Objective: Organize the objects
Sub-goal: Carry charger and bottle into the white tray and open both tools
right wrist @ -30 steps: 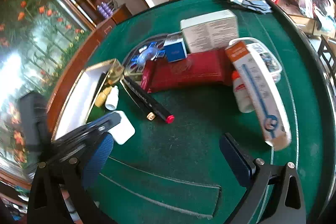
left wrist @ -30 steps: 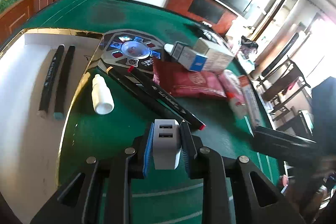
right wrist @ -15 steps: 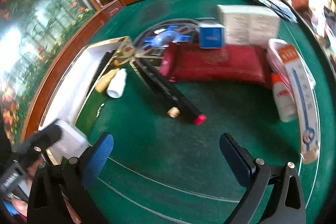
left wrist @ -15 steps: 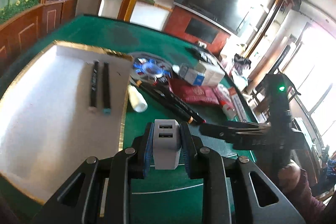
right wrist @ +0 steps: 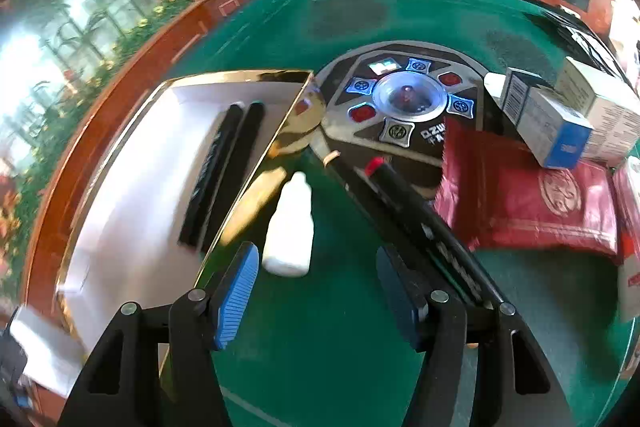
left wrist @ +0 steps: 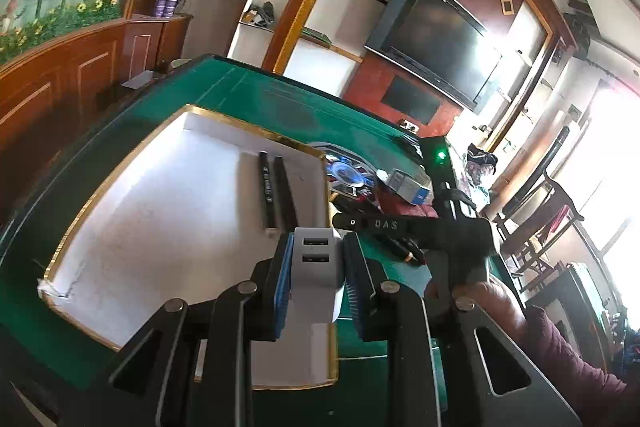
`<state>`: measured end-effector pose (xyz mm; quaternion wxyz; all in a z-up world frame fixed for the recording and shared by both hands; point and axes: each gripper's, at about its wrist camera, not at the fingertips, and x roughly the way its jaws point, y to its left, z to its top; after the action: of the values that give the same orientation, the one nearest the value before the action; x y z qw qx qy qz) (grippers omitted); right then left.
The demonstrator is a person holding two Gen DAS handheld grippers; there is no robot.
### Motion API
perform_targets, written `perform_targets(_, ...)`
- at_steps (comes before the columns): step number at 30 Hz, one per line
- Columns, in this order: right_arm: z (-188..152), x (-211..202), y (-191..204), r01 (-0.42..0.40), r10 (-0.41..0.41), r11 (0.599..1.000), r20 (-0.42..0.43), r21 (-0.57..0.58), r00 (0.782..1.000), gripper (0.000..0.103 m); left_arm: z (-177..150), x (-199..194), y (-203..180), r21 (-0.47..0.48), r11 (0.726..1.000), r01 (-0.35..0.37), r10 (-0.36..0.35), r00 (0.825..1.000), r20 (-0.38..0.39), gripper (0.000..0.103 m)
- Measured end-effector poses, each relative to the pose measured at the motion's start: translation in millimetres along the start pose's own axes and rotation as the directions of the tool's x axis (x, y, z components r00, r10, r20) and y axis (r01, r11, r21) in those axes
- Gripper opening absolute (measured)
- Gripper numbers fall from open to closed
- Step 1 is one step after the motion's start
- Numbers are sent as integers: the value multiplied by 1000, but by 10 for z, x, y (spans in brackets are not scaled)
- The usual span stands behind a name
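Note:
My left gripper (left wrist: pixel 316 247) is shut on a white USB charger (left wrist: pixel 316 267), which hangs over the near right edge of a white, gold-rimmed tray (left wrist: pixel 160 227). Two black markers (left wrist: pixel 274 191) lie side by side in that tray. In the right wrist view my right gripper (right wrist: pixel 318 267) points down at the green table, and its jaws are closing. A small white bottle (right wrist: pixel 290 227) lies with its base just inside the fingertips, near the left pad (right wrist: pixel 240 279); neither pad touches it. Two more black markers (right wrist: pixel 420 219) lie on the felt beside the right finger.
A red pouch (right wrist: pixel 528 203) and two cartons (right wrist: pixel 548 123) lie to the right, behind a round button panel (right wrist: pixel 404 99) set in the table. The tray's gold rim (right wrist: pixel 256 171) runs close to the bottle on the left. A hand in a dark red sleeve (left wrist: pixel 560 355) shows at lower right.
The left gripper has carried the charger left and upward over the tray. The right gripper has swung left from the red-tipped markers to the white bottle, and its jaws have narrowed.

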<state>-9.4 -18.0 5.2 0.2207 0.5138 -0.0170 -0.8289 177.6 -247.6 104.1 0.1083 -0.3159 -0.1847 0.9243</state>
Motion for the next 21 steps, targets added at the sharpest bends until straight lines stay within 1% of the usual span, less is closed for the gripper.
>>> perform_targets(2,41,85,23,19,-19,1000,-15,5,1000,67,12,-9,77,-10,1000,-3,3,1000,2,24)
perform_targets(4,68,128,72,58,-58,998,-6,-10,998,66,5,-12,136,-19,1000,-2,2,1000,3,24)
perform_targets(5,74,137,97,77,-78,997,-2,-19,997,62,5,-10,158,-24,1000,-3,3,1000,4,24)
perform_targets(6,71,142,127,94,-94,995,-3,-31,996,58,3,-3,182,-28,1000,-1,2,1000,4,24)
perform_targets(8,39,142,186,146,-146,987,2,-71,989,32,-11,-8,216,-36,999,-2,2,1000,6,24)
perform_targets(9,25,131,187,151,-151,986,2,-78,989,29,-15,-5,235,-42,999,-4,4,1000,5,24)
perform_targets(13,-60,26,102,125,-125,991,7,-53,992,29,-31,9,284,-61,998,-5,6,1000,1,24)
perform_targets(17,-137,-136,-28,62,-62,998,30,2,998,29,-31,16,295,-64,998,-12,12,1000,2,24)
perform_targets(21,-189,-385,-127,-13,10,999,64,48,998,29,9,12,304,-75,997,-10,9,1000,-4,24)
